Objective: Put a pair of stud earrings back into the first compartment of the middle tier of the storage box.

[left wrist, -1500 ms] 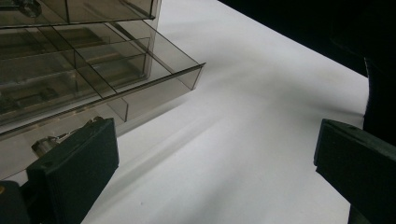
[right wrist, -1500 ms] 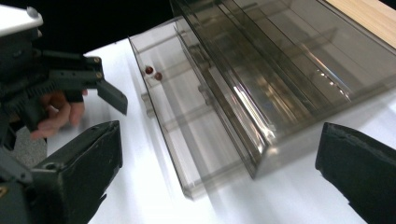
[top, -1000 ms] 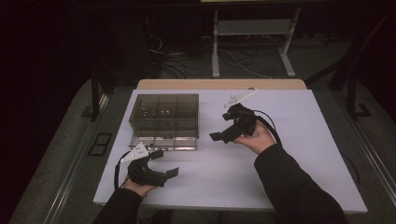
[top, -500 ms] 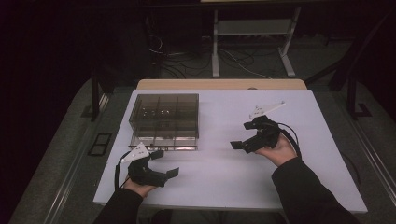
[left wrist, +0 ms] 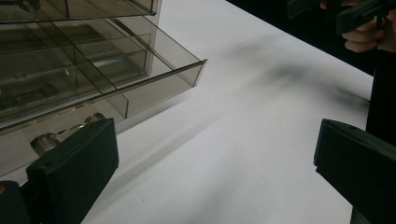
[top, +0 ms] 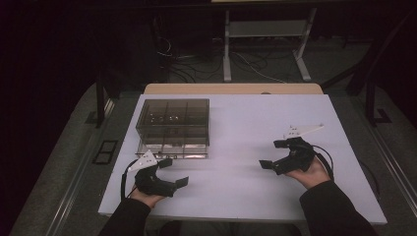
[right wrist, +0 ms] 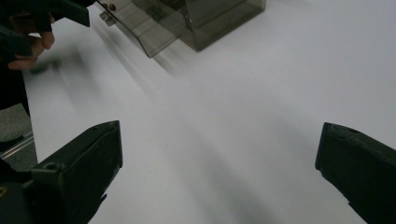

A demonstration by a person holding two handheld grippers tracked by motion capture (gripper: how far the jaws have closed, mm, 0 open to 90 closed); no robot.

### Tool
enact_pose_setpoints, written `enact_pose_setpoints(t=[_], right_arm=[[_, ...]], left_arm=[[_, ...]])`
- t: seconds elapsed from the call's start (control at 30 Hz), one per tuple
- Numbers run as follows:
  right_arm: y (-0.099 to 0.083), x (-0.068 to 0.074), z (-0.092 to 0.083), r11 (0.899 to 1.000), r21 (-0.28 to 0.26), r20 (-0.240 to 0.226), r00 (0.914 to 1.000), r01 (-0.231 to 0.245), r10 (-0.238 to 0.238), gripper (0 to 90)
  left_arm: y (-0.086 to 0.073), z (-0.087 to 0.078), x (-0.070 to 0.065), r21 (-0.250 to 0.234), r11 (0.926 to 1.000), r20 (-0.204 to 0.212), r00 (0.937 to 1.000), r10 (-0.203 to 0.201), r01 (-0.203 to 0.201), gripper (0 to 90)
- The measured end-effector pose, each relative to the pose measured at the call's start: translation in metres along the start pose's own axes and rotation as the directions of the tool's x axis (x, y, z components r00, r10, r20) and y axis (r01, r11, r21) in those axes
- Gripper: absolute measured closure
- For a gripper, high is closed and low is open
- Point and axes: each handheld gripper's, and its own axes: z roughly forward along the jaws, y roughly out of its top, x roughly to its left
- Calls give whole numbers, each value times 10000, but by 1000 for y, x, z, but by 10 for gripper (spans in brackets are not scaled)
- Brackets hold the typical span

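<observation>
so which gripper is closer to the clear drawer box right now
Left. The left gripper sits just in front of the drawer box, jaws open by its pulled-out bottom drawer. The right gripper is well off to the box's right, open over bare table.

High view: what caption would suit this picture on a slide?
Two hand-held tools, left tool and right tool, both open, flank a smoked clear drawer organizer on a white table.
</observation>
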Motion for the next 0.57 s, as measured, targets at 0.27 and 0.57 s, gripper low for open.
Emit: enact_pose_setpoints(t=[0.27,0.57], right_arm=[[-34,-5,-15,9987,-246,435,9980,-453,463,1],[-63,-5,-28,9951,-594,733,9939,-785,828,1]], left_arm=[[0,0,0,45,10000,-14,10000,4,-4,0],[0,1,0,83,10000,8,10000,-16,16,0]])
